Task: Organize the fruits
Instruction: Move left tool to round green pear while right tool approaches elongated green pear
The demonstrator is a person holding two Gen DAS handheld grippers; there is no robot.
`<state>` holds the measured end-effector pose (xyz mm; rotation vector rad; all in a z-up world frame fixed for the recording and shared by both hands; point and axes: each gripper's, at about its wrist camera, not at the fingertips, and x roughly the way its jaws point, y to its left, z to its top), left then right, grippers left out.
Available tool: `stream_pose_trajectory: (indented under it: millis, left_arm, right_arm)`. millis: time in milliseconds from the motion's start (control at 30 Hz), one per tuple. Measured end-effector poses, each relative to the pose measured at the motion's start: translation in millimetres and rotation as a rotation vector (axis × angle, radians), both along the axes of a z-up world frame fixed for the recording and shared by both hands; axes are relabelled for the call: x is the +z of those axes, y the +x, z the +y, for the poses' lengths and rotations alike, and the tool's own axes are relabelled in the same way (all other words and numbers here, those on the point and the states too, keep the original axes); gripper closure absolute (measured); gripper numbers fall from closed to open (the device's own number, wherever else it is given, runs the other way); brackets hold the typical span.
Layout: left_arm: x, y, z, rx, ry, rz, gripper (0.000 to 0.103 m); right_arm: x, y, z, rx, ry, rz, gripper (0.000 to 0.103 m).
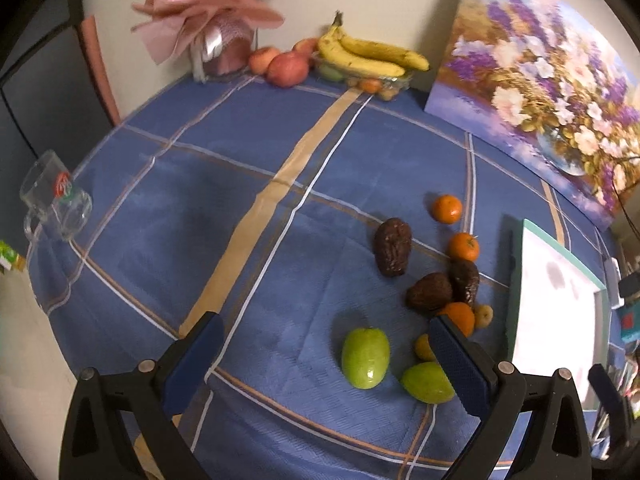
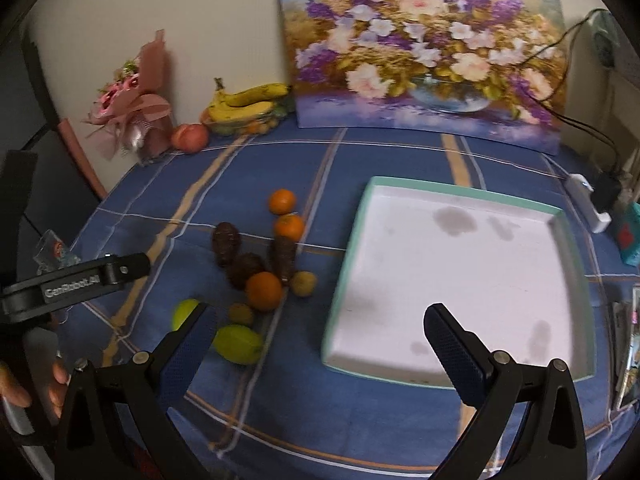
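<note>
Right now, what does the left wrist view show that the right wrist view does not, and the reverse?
Only the left wrist view shows the glass mug whole and clear at the table's left edge; in the right view it is mostly hidden behind the left gripper's body.

Only the right wrist view shows the whole white tray, empty of fruit, the white power strip beyond it, and a hand on the left gripper's handle.

Both show the loose fruit pile with the green fruit, the bananas, the flower painting, and open jaws on each gripper.

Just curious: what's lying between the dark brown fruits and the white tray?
In the right wrist view, one small yellowish fruit lies between the dark brown fruits and the white tray; otherwise only blue tablecloth.
</note>
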<state>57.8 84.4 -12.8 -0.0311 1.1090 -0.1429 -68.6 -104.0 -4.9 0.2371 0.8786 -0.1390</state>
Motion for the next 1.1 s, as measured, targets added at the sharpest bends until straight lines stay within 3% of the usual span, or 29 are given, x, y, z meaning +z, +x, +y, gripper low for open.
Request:
stream_pose_trajectory:
  millis: [133, 233, 467, 767, 933, 1067, 1100]
  left_arm:
    - [-16, 8, 2, 0.009, -0.016, 0.067, 0.004]
    - [-28, 14, 3, 0.025, -0.031, 0.122, 0.008]
    - [-58, 21, -1, 0.033, -0.103, 0.258, 0.015]
    - [-78, 21, -11, 0.02, -0.124, 0.333, 0.027]
    - [-90, 20, -18, 0.011, -0.155, 0.382, 0.046]
    - [-90, 18, -23, 0.001, -0.168, 0.365, 0.061]
    - [-90, 17, -24, 0.0, -0.163, 0.361, 0.061]
  right_arm:
    - [-6, 12, 15, 0.061, 0.025, 0.021, 0.002]
    - [-17, 23, 23, 0.09, 0.036, 0.07, 0.015]
    - [-41, 37, 33, 0.143, 0.074, 0.167, 0.026]
    - [-65, 48, 42, 0.186, 0.095, 0.259, 0.034]
    - [-73, 55, 48, 0.209, 0.1, 0.28, 0.036]
    - [-79, 59, 51, 0.214, 0.105, 0.288, 0.038]
    - [-80, 60, 52, 0.216, 0.107, 0.289, 0.038]
